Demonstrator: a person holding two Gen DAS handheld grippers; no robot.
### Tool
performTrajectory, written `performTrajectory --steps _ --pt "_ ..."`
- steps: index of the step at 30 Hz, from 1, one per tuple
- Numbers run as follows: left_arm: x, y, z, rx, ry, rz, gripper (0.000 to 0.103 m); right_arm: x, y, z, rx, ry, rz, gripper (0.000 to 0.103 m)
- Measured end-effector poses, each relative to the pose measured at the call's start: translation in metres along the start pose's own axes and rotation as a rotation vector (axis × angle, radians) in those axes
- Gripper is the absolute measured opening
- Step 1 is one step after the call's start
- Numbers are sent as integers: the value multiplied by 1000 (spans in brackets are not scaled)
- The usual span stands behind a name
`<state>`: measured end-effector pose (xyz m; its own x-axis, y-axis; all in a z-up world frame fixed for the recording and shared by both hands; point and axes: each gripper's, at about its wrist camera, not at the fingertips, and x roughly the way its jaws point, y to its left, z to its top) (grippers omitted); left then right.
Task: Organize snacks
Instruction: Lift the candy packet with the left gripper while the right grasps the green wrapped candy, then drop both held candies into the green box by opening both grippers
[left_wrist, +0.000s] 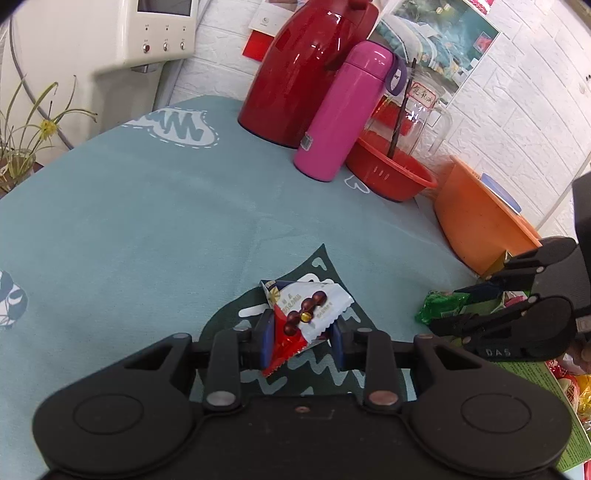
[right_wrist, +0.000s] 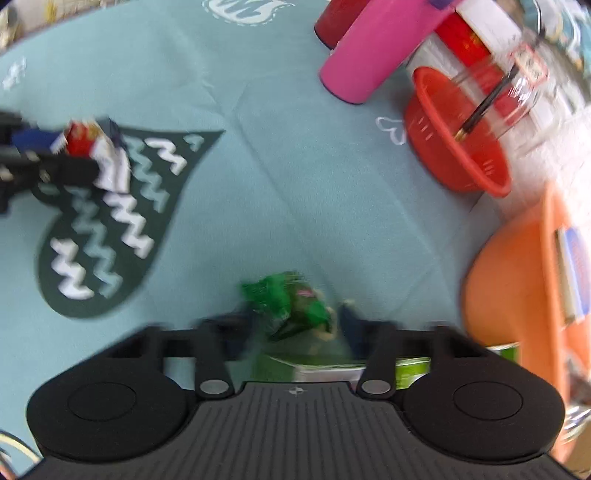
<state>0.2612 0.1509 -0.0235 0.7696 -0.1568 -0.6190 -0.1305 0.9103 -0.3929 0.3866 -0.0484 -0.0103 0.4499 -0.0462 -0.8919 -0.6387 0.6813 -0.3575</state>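
A red, white and blue snack packet sits between the blue pads of my left gripper, which is shut on it just above the teal tablecloth. The right wrist view shows the same packet at far left. My right gripper points steeply down with a crinkled green snack packet between its fingers. That view is blurred. In the left wrist view the right gripper is at the right edge, and its fingers close on the green packet from above and below.
At the back stand a red thermos jug, a pink bottle, a red basket and a glass jar. An orange bin stands right. A green box with more snacks lies below the right gripper. A plant stands far left.
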Motion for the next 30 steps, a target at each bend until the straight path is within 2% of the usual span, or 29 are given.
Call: performTrajectory --steps 3,6,9,14,17,22,26,30 --pt "0 0 0 3 3 1 64 -11 22 -4 -39 -48 21 66" --pt "0 -1 -1 11 6 -3 64 -33 46 -12 -21 -100 146 65" --pt "0 -4 -3 26 8 -6 64 -53 72 -37 -5 -146 210 65" --pt "1 -14 -7 42 37 -81 64 -80 91 -103 193 -246 256 64" --pt "-6 -31 -12 81 42 -128 64 -103 87 -149 351 -350 234 64" --pt "-32 -80 -21 171 21 -269 64 -146 77 -220 605 -544 138 64" --pt "-46 -130 -21 237 18 -383 64 -169 60 -255 722 -634 15 64" --pt "-46 -174 -18 337 -13 -378 64 -179 35 -278 808 -684 -86 65"
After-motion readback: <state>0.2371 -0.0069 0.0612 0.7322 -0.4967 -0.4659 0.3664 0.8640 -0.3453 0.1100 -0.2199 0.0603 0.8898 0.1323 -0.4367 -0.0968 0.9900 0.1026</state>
